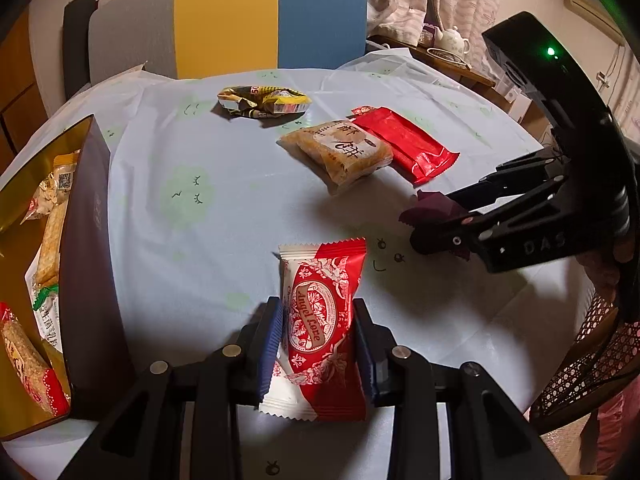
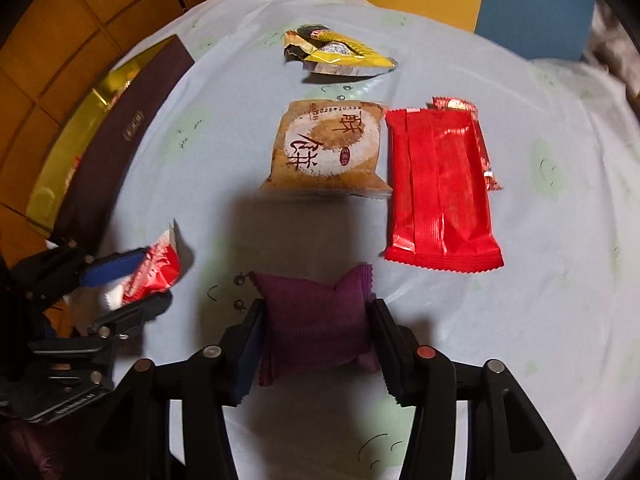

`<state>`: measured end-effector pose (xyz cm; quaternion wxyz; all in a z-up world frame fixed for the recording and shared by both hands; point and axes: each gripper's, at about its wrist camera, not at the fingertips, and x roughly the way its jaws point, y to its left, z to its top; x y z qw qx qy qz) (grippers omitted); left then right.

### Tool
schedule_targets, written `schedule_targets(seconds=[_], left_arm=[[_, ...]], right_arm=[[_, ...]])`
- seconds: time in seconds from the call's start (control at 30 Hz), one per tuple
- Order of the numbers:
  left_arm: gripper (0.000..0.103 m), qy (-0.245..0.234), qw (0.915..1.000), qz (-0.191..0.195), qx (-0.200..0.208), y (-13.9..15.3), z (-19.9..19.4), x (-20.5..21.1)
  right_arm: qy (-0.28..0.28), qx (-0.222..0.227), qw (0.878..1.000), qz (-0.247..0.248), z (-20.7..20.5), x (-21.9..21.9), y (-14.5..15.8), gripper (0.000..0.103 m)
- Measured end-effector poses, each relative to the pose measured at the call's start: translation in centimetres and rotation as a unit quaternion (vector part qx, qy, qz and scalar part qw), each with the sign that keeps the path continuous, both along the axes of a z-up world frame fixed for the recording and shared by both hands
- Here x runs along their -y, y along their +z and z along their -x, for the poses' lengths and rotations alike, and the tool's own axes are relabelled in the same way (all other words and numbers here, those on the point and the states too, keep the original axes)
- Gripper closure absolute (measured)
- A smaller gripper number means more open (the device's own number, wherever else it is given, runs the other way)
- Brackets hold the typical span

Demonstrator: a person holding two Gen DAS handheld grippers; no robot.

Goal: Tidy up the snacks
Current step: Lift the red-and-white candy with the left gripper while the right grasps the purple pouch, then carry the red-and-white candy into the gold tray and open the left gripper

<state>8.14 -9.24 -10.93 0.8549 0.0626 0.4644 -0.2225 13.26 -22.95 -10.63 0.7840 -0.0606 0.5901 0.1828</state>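
Two tongs are in view, each clamped on one packet: the left tongs [image 1: 318, 344] grip a red-and-white candy [image 1: 320, 332], the right tongs [image 2: 316, 332] a purple pouch [image 2: 314, 320], both over the worktop [image 1: 192, 160]. Three snacks lie loose there: a yellow wrapper [image 2: 336, 52], a pastry [image 2: 328, 148] and a red pack [image 2: 440, 188], which covers most of another red wrapper. One box [image 1: 86, 240] at the left edge holds several snacks, cut off by the frame.

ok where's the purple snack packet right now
The purple snack packet is clamped in the right gripper, above the table, just short of the red packet.
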Motion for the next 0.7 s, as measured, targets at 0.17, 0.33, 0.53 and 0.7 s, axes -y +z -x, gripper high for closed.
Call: schedule_targets(seconds=[0.17, 0.33, 0.53, 0.7], left_arm=[[0.073, -0.015, 0.9999, -0.003, 0.000, 0.6, 0.0, 0.1], [0.074, -0.011, 0.9989, 0.046, 0.002, 3.4, 0.1, -1.5], [0.074, 0.067, 0.9896, 0.127, 0.010, 8.3, -1.5, -7.9], [0.074, 0.192, 0.9692, 0.153, -0.022, 8.6, -5.0, -16.2]], right_arm=[[0.014, 0.011, 1.000, 0.019, 0.4, -0.4, 0.0, 0.053], [0.017, 0.015, 0.999, 0.024, 0.4, 0.2, 0.3, 0.052], [0.022, 0.022, 0.999, 0.031, 0.6, -0.5, -0.1, 0.052], [0.023, 0.026, 0.999, 0.035, 0.5, -0.9, -0.3, 0.052]])
